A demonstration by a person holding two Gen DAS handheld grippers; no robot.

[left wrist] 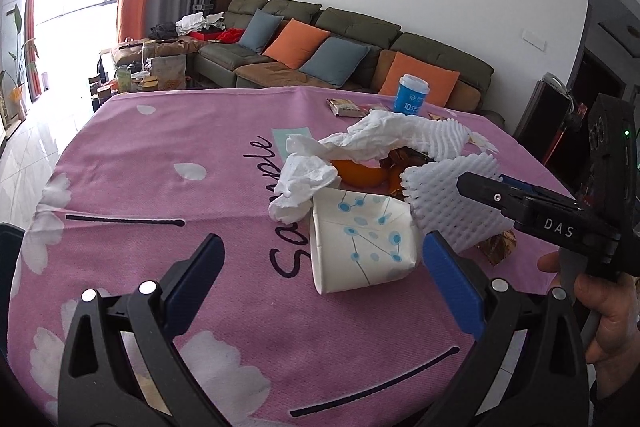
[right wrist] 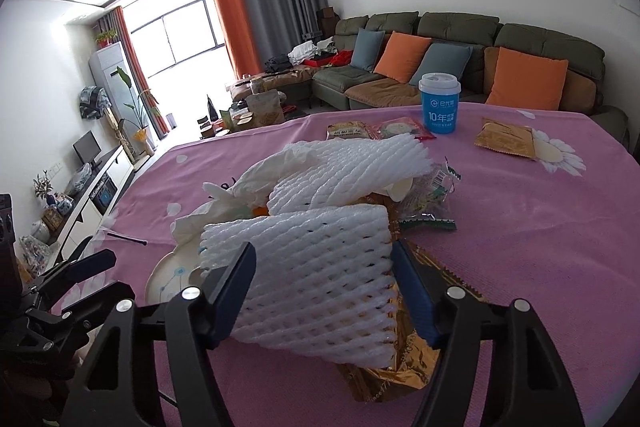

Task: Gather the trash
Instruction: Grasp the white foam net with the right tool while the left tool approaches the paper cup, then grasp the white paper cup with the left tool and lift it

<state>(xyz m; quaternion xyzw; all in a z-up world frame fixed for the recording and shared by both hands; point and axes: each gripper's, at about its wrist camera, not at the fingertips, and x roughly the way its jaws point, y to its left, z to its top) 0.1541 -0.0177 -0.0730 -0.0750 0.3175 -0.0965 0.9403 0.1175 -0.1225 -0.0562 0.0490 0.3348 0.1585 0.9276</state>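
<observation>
Trash sits heaped mid-table on the pink cloth [left wrist: 160, 155]; your right gripper [right wrist: 324, 287] pinches a white foam net [right wrist: 312, 275], the pick-up step. Your left gripper [left wrist: 324, 275] gapes empty around the tipped paper cup [left wrist: 360, 243] at twelve o'clock; close on it next.

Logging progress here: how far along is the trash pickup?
Nothing looks collected yet. In hand: right gripper closed on a foam net; left gripper open near the paper cup. Left: tissues, second net, wrappers, blue cup.
</observation>
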